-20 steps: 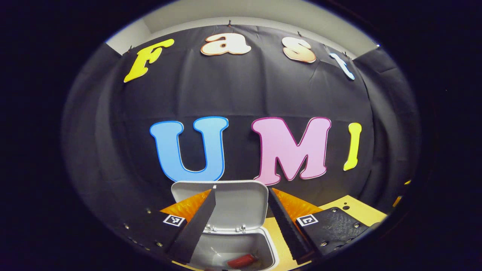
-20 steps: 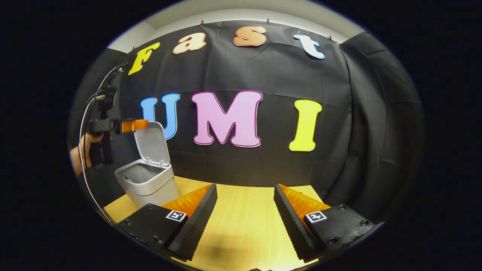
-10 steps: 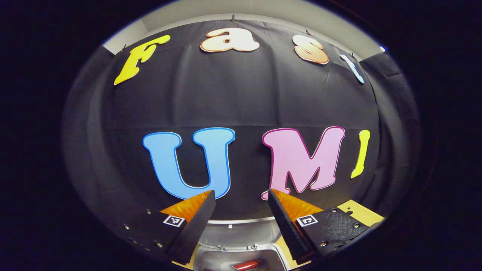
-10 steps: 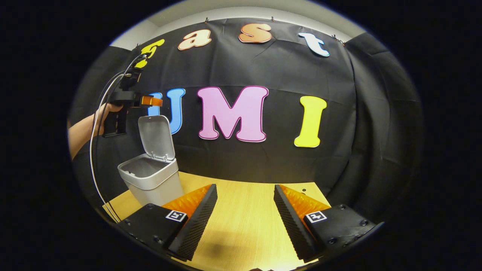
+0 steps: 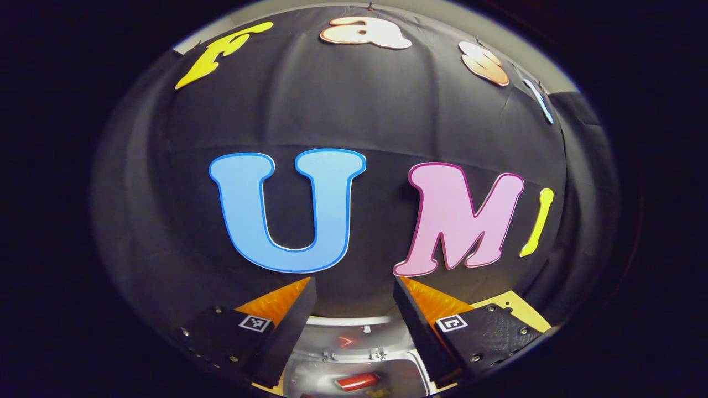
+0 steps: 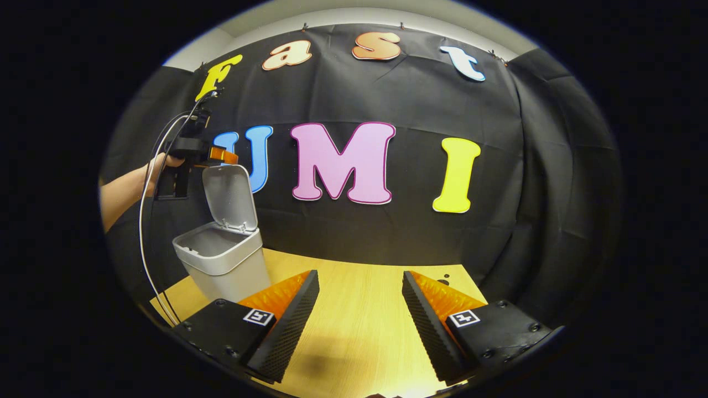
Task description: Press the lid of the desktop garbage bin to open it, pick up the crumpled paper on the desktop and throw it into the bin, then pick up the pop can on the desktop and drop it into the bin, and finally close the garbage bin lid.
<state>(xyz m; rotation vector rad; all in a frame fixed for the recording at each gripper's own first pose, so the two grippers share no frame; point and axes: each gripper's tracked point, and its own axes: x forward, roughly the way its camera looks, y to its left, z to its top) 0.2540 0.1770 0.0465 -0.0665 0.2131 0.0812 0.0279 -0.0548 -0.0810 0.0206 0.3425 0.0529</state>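
Wooden tabletop (image 6: 359,309); black cloth wall (image 6: 387,232) behind; white cable (image 6: 145,221) hanging left.

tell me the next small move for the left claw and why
Probably bring the left claw forward and down onto the top edge of the lid to tip it shut. The lid stands raised over the open bin, the red can lies inside, and the claw is open, right at the lid's top edge.

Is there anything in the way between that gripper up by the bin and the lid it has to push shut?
Nothing visible. In the right gripper view the left gripper hangs at the top edge of the raised lid, open, with only air between; the bin gapes below.
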